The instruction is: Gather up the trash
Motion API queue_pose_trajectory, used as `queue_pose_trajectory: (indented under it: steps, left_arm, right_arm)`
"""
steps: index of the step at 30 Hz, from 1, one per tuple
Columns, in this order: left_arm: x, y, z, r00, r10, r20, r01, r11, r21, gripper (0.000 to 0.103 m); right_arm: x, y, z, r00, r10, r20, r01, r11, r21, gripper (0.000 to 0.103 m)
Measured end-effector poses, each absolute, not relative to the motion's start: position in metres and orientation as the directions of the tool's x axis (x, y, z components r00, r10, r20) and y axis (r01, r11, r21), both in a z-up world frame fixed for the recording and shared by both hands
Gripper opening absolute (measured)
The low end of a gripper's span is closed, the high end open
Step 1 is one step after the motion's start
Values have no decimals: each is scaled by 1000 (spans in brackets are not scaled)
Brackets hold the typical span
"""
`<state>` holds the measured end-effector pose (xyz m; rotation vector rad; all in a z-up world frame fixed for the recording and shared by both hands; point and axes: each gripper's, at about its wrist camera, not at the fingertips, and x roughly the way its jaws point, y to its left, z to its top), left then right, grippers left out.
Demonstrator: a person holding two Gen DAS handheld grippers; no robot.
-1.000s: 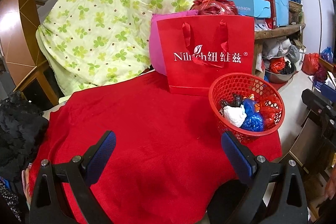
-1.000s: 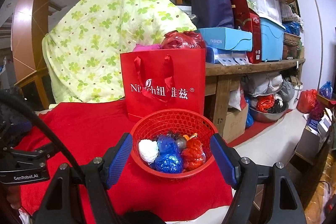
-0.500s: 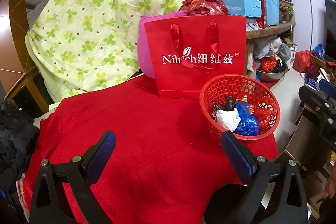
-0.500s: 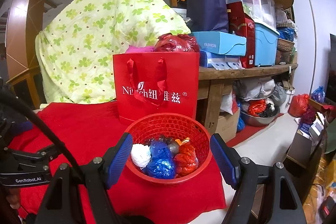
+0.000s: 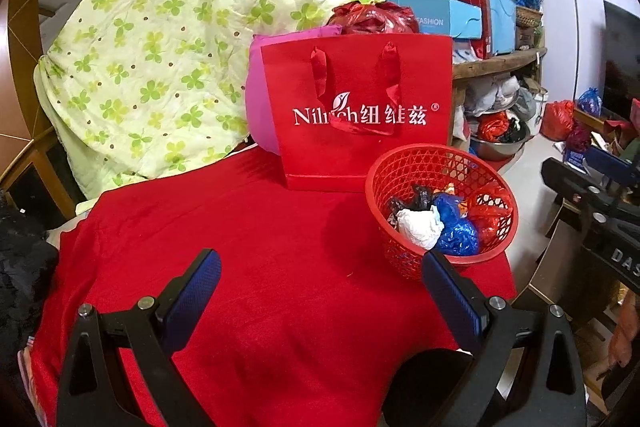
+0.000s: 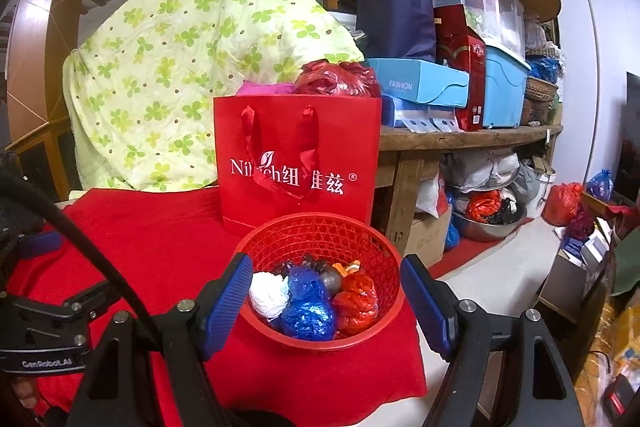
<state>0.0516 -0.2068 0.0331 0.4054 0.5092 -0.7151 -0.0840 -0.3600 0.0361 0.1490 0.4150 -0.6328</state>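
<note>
Trash: balled-up plastic bags, white (image 6: pixel 269 294), blue (image 6: pixel 307 319) and red (image 6: pixel 357 301), are sitting in the red basket (image 6: pixel 320 227) at the near right corner of the red cloth (image 5: pixel 260 247).
Where it is: I'm seeing the basket just in front of my right gripper (image 6: pixel 325 303), with its rim lying between the two blue pads.
Right gripper: I'm holding it spread wide and carrying nothing.
Left gripper: my left gripper (image 5: pixel 322 293) is also gaping and bare, hovering over bare cloth with the basket off to its right.
Handling: I'm judging these bags light, soft and crinkly, likely slippery, so they should squash rather than break.
Where to grip: I'm thinking a pinch across the bulk of one ball, or on a knotted tuft, would hold best; the white one is lying nearest the left pad.
Around: a red gift bag (image 6: pixel 298 163) is standing upright right behind the basket, with a flowered quilt (image 6: pixel 192 67) draped beyond it and a cluttered wooden shelf (image 6: pixel 460 139) to the right.
In the way: I'm watching the basket's own wall and the close-packed neighbours; the light basket may slide if nudged.
</note>
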Motion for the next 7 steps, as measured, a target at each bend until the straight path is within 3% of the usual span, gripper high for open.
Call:
queue_pose_trajectory:
  steps: [7]
  left_arm:
    - [104, -155, 16, 657, -482, -580, 633, 770, 77, 100]
  right_arm:
    - [-38, -336, 34, 779, -471, -413, 520, 854, 7, 79]
